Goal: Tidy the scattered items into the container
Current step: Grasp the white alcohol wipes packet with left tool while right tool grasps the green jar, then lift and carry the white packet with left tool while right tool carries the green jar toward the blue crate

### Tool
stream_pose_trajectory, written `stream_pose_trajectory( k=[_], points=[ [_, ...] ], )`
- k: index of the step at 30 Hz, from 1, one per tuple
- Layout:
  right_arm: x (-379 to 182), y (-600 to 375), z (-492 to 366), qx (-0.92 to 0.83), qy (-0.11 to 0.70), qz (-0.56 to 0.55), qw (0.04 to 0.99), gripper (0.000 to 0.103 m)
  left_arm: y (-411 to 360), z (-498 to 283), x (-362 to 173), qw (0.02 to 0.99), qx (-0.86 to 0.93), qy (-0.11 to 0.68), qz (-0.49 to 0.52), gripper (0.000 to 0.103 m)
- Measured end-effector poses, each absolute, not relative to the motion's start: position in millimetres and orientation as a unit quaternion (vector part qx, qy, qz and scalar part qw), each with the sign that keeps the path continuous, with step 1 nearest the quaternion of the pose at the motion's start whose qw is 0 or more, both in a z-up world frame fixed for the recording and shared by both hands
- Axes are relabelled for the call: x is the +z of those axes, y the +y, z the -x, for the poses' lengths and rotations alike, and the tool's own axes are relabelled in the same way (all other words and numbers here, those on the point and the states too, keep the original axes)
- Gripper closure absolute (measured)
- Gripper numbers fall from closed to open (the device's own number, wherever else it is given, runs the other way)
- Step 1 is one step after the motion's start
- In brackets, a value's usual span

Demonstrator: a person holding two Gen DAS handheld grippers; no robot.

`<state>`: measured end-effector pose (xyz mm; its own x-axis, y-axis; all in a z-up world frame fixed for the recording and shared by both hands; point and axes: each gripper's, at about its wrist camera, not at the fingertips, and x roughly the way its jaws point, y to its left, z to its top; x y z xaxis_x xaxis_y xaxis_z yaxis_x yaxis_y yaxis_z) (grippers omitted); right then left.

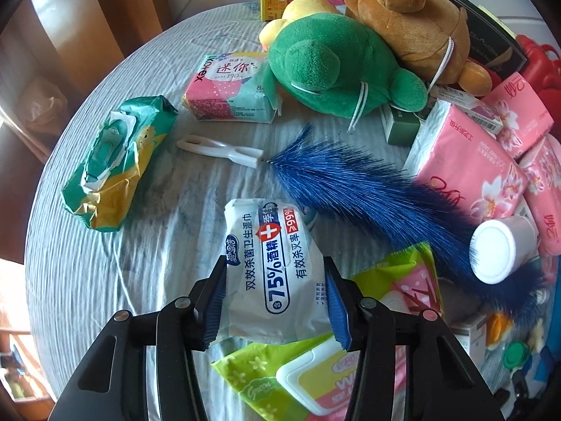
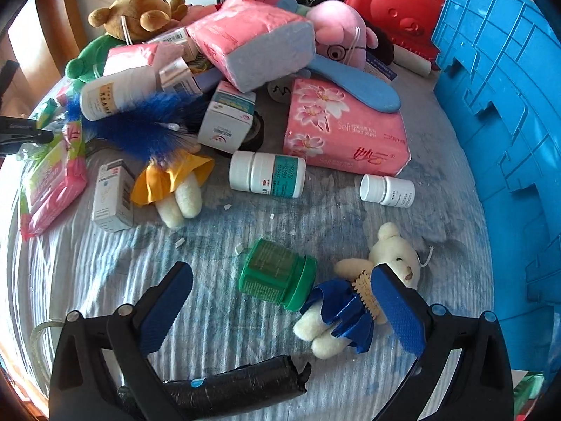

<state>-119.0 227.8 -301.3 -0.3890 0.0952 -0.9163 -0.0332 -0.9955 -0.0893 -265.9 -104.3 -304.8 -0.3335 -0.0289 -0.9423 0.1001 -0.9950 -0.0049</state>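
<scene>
My left gripper (image 1: pixel 275 294) is shut on a white 75% alcohol wipes pack (image 1: pixel 277 266) and holds it above the grey cloth. My right gripper (image 2: pixel 284 301) is open and low over the cloth. A green jar (image 2: pixel 277 275) and a small bear in a blue dress (image 2: pixel 354 298) lie between its fingers. The blue crate (image 2: pixel 505 112) stands at the right in the right wrist view. A blue duster (image 1: pixel 368 189) lies beyond the wipes pack.
Green plush (image 1: pixel 336 66), brown bear (image 1: pixel 417 17), Kotex pack (image 1: pixel 228 87), green wipes pack (image 1: pixel 115 161), pink tissue packs (image 1: pixel 466 161), yellow-green wipes (image 1: pixel 315 375). White bottles (image 2: pixel 266 173), (image 2: pixel 387 189), a black roll (image 2: pixel 224 389), a red case (image 2: pixel 392 7).
</scene>
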Motion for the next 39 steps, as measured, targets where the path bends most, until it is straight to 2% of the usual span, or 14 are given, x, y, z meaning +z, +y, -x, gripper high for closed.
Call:
stream_pose_trajectory(
  k=[2, 9, 27, 39],
  points=[
    [-308.4, 229.4, 121.1, 0.828, -0.031, 0.558, 0.045, 0.002, -106.5, 263.2, -301.6, 0.039, -0.818, 0.035, -0.573, 0.054],
    [-316.9, 229.8, 128.9, 0.820, -0.033, 0.570, 0.047, 0.050, -111.1, 259.1, -296.8, 0.042, -0.820, 0.042, -0.569, 0.054],
    [-278.8, 218.6, 111.8, 0.838, -0.031, 0.544, 0.036, 0.050, -120.7, 232.7, -266.9, 0.042, -0.832, 0.055, -0.551, 0.054],
    [-221.0, 203.1, 87.8, 0.858, -0.026, 0.512, 0.019, 0.051, -128.1, 204.1, -218.5, 0.035, -0.851, 0.055, -0.521, 0.054]
  ],
)
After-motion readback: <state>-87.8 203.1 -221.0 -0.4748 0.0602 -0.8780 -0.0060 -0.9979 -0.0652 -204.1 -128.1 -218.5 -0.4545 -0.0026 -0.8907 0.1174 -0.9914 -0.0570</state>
